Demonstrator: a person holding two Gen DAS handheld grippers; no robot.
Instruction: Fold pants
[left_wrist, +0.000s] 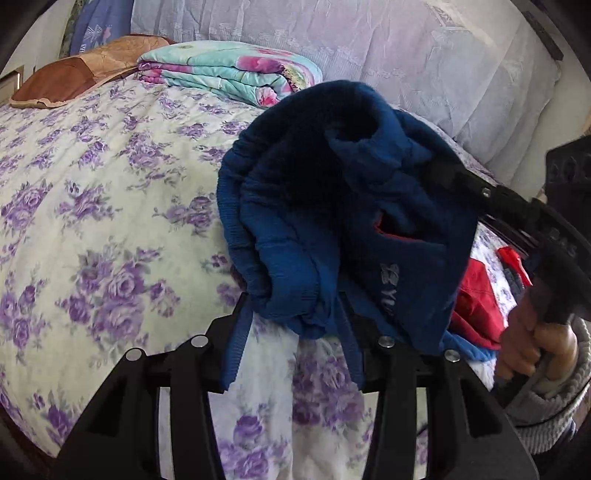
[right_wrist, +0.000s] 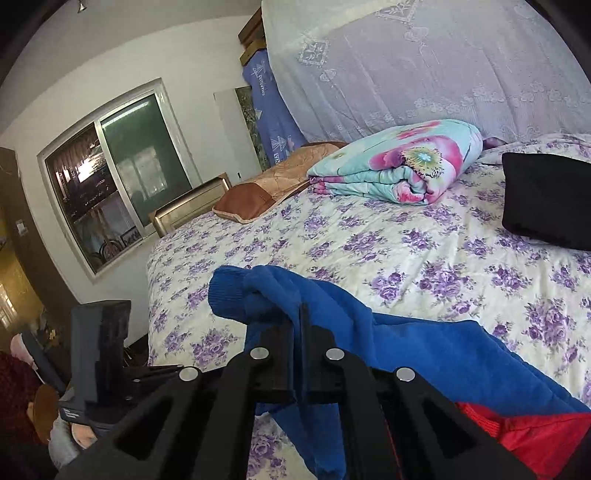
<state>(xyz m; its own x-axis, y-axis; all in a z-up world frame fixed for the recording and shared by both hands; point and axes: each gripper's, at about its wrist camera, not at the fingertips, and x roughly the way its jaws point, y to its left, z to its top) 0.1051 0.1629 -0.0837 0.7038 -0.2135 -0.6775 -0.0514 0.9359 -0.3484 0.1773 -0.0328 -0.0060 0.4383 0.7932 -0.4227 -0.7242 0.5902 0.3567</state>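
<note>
The blue pants (left_wrist: 332, 206) hang bunched in the air above the bed, with a ribbed waistband and dangling drawstrings. My left gripper (left_wrist: 295, 314) is shut on the waistband's lower bunch; its fingertips are hidden by cloth. My right gripper (right_wrist: 299, 314) is shut on the blue pants (right_wrist: 369, 343) near the waistband, fingers pressed together. In the left wrist view the right gripper (left_wrist: 458, 181) reaches into the cloth from the right. The pants trail down onto the bed at the right.
The bed (left_wrist: 92, 184) has a purple-flowered sheet. A folded floral quilt (right_wrist: 399, 166) and a brown pillow (right_wrist: 266, 188) lie at its head. A black folded garment (right_wrist: 546, 199) lies at the right. Red clothing (right_wrist: 524, 428) lies beside the pants. A window (right_wrist: 110, 173) is at the left.
</note>
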